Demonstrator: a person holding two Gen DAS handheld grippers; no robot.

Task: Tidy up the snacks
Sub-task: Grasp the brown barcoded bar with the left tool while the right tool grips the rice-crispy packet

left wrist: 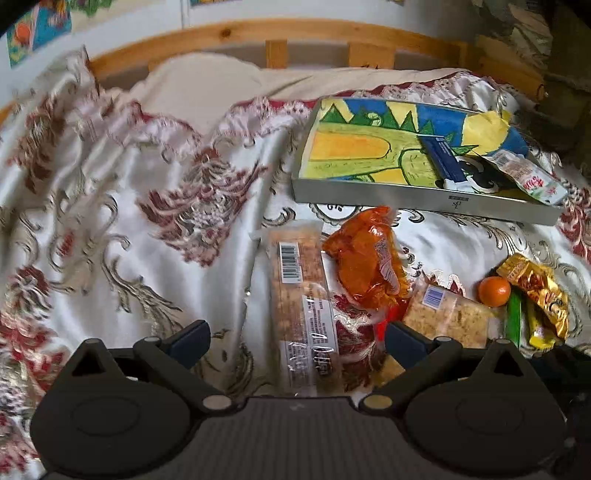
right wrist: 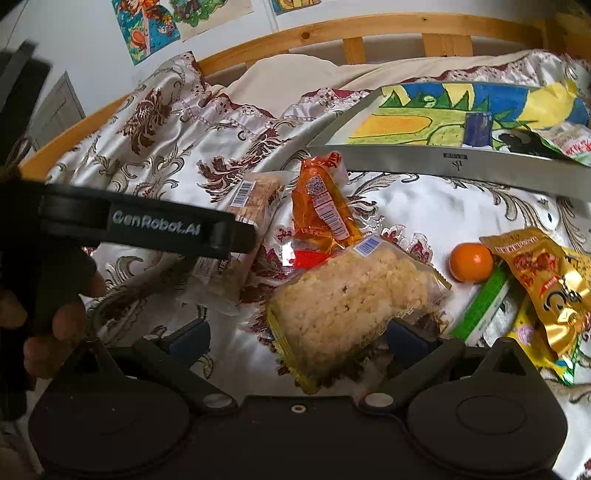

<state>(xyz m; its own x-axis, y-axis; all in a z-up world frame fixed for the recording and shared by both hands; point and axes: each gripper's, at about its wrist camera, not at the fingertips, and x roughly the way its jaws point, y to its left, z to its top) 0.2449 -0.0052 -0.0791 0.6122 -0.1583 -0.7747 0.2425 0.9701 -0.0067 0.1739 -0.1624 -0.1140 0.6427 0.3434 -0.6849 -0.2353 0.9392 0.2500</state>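
Observation:
Snacks lie on a patterned bed cover. In the left wrist view, my left gripper (left wrist: 297, 338) is open over a long brown cracker pack (left wrist: 301, 295), with an orange packet (left wrist: 369, 258) beyond. In the right wrist view, my right gripper (right wrist: 297, 338) is open around a pale rice-cake pack (right wrist: 351, 295); the orange packet (right wrist: 321, 210) and cracker pack (right wrist: 251, 206) lie behind. A silver tray (left wrist: 406, 197) (right wrist: 443, 162) with a colourful drawing holds a blue pack (left wrist: 443, 158), a black-and-white pack and a white sachet (left wrist: 528, 177).
A small orange fruit (right wrist: 471, 262), a gold packet (right wrist: 546, 284), a green box (right wrist: 484, 299) and a yellow packet lie at the right. The left gripper body (right wrist: 147, 225) crosses the right wrist view. A wooden bed rail (left wrist: 295, 33) runs behind.

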